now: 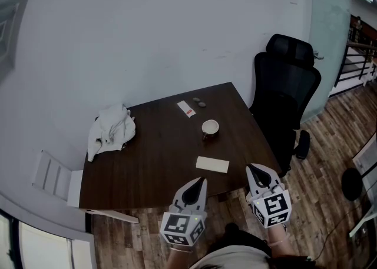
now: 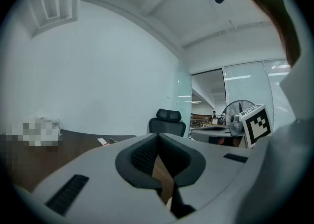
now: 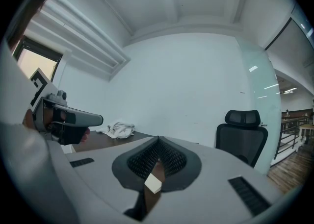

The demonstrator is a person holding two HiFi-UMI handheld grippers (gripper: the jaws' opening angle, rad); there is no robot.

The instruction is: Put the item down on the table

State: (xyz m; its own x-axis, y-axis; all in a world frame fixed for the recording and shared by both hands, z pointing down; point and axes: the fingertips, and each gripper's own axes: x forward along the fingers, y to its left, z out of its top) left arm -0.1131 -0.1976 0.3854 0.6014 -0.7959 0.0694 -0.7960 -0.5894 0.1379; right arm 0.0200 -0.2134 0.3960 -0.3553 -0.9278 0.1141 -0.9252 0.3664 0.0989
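Note:
A flat beige rectangular item lies on the dark brown table near its front edge, with nothing touching it. My left gripper hovers just in front of it at the table edge, jaws shut and empty. To the item's right, my right gripper hangs beyond the table's corner, also shut and empty. In the left gripper view the jaws meet at the tip. The right gripper view shows its jaws closed, with a corner of the beige item visible below them.
A crumpled white cloth lies at the table's left end. A small cup, a white packet and two small round things sit further back. A black office chair stands at the right, and a white radiator at the left.

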